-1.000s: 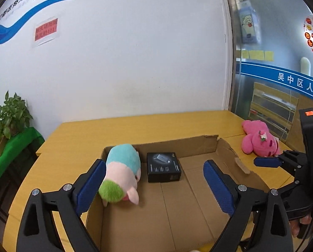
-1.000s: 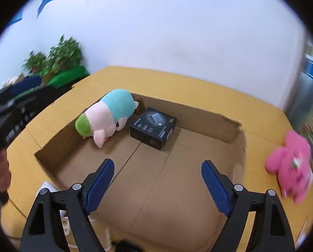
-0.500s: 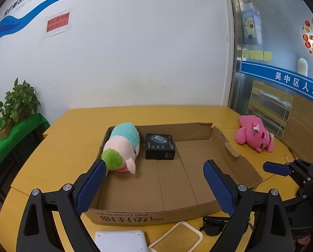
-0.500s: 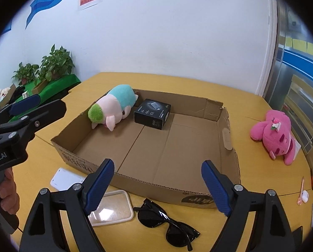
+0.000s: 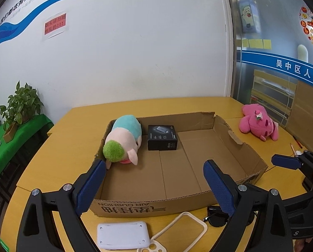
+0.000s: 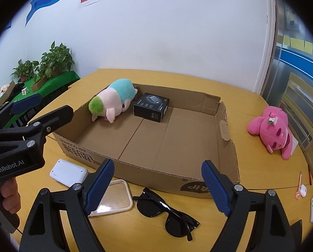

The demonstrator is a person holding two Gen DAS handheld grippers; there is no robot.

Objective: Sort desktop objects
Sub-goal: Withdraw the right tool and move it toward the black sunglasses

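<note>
Right gripper (image 6: 156, 183) wide open, empty; sunglasses (image 6: 167, 212) just below it, near cardboard box (image 6: 148, 168); maybe next pick.

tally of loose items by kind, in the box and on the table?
Plush toys: 2 (pastel plush in the cardboard box, pink plush on table)
Black box: 1
Sunglasses: 1
White device: 1
Phone case: 1
Total: 6

two plush toys (image 6: 112, 101) (image 6: 271, 130), one black box (image 6: 151, 107)
</note>
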